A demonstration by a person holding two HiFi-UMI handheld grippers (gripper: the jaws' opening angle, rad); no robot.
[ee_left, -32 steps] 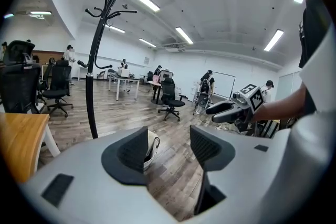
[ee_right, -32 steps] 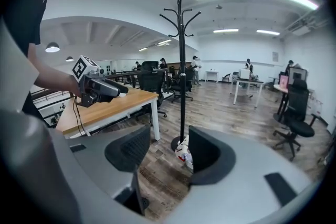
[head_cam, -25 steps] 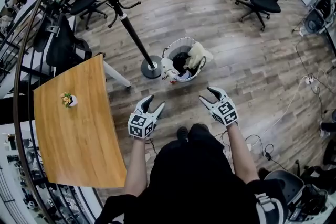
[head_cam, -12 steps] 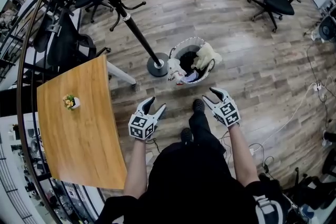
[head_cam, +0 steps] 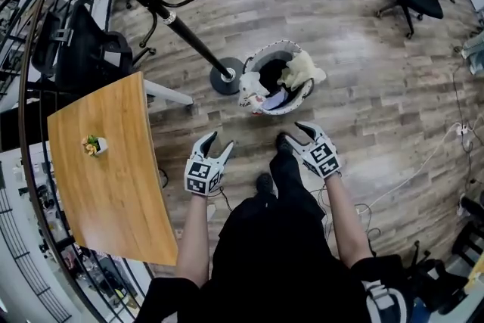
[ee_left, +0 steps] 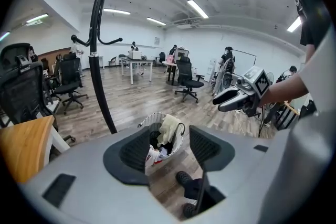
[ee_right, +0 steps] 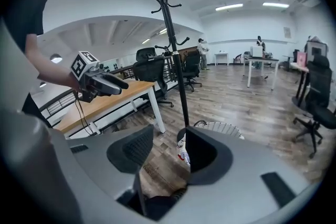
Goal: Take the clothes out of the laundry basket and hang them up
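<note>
No legible text, label, brand, number or sign in any view. White garment [head_cam: 251, 92] hanging over the rim of the laundry basket [head_cam: 271, 46] bears red and dark marks, too small to read as lettering.

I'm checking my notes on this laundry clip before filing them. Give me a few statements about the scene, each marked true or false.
1. Clothes lie in the basket. True.
2. The left gripper holds a garment. False: its jaws stand apart with nothing between them.
3. The coat rack stands on the floor beside the basket. True.
4. The plant sits on the floor. False: it sits on the table.
</note>
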